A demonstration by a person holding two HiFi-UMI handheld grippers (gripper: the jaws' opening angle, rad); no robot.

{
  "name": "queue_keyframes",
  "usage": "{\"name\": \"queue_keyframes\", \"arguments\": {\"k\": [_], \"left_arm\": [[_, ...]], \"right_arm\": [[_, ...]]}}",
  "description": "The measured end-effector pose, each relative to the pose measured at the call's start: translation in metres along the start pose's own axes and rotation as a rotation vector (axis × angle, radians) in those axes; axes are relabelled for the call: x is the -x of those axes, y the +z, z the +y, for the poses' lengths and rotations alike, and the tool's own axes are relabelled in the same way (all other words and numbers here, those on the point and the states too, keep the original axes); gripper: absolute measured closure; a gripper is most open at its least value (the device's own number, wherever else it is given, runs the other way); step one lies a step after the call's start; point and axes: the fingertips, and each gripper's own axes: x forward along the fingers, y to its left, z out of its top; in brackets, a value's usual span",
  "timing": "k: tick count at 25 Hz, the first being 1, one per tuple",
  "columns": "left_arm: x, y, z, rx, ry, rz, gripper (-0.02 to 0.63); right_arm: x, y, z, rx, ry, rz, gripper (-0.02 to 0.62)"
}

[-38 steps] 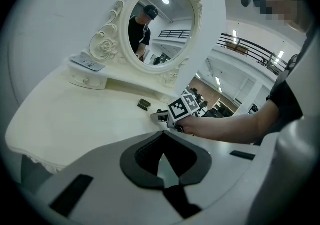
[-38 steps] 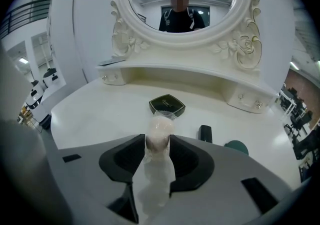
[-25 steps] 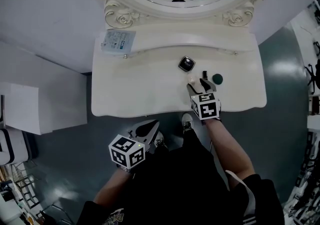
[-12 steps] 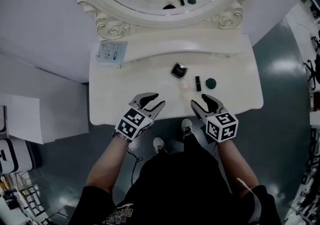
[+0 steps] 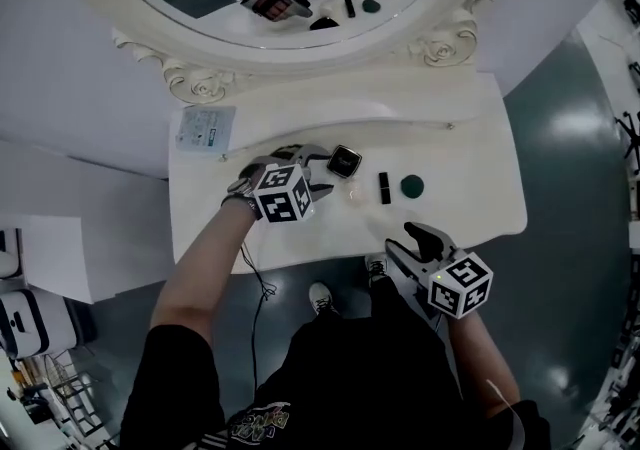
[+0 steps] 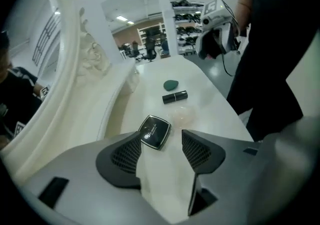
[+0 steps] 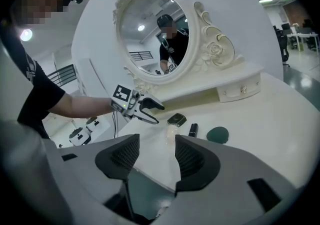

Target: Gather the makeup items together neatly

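Several makeup items lie in a row on the white vanity top (image 5: 470, 153): a black square compact (image 5: 344, 161), a clear rounded piece (image 5: 356, 194), a black lipstick (image 5: 384, 187) and a dark green round pad (image 5: 411, 185). My left gripper (image 5: 318, 170) is just left of the compact, its jaws opening, nothing between them. In the left gripper view the compact (image 6: 155, 131) lies right at the left fingertip of my left gripper (image 6: 161, 140), with the lipstick (image 6: 175, 97) and green pad (image 6: 171, 85) beyond. My right gripper (image 5: 405, 238) hangs open and holds nothing at the table's front edge (image 7: 156, 141).
An oval mirror in an ornate cream frame (image 5: 200, 86) stands along the back of the table. A pale blue packet (image 5: 205, 126) lies at the back left. A raised shelf with a small drawer knob (image 5: 449, 125) runs behind the items. Grey floor lies below the front edge.
My left gripper has come up from beside the legs onto the table to the compact, and its jaws have spread. My right gripper has drawn back from the items to the front edge.
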Motion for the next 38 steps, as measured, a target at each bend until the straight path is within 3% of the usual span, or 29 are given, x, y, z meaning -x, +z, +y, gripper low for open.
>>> {"name": "queue_keyframes", "arguments": {"k": [3, 5, 11, 16, 26, 31, 33, 34, 38], "left_arm": [[-0.020, -0.002, 0.002, -0.115, -0.086, 0.066, 0.279], [-0.032, -0.005, 0.004, -0.181, -0.111, 0.108, 0.258], [-0.054, -0.004, 0.009, -0.268, -0.142, 0.144, 0.256], [-0.071, -0.014, 0.004, -0.330, -0.183, 0.206, 0.256], [-0.075, -0.014, 0.005, -0.305, -0.200, 0.274, 0.239], [-0.074, -0.015, 0.006, -0.293, -0.189, 0.262, 0.242], [-0.071, -0.018, 0.011, -0.274, -0.162, 0.275, 0.269], [-0.070, -0.020, 0.013, -0.274, -0.146, 0.285, 0.316], [-0.064, -0.028, 0.011, -0.244, -0.117, 0.304, 0.318]], "right_arm": [[0.003, 0.001, -0.010, -0.008, 0.025, -0.001, 0.354], [0.004, 0.001, -0.015, -0.006, 0.042, 0.004, 0.354], [0.001, 0.003, -0.012, 0.074, 0.085, 0.024, 0.357], [-0.006, 0.000, -0.001, 0.079, 0.137, 0.041, 0.357], [-0.013, -0.013, 0.015, 0.040, 0.209, 0.075, 0.357], [-0.014, -0.017, 0.015, 0.023, 0.223, 0.083, 0.357], [-0.014, -0.018, 0.014, 0.021, 0.224, 0.081, 0.357], [-0.013, -0.019, 0.014, 0.018, 0.226, 0.083, 0.357], [-0.010, -0.020, 0.012, 0.011, 0.228, 0.089, 0.357]]}}
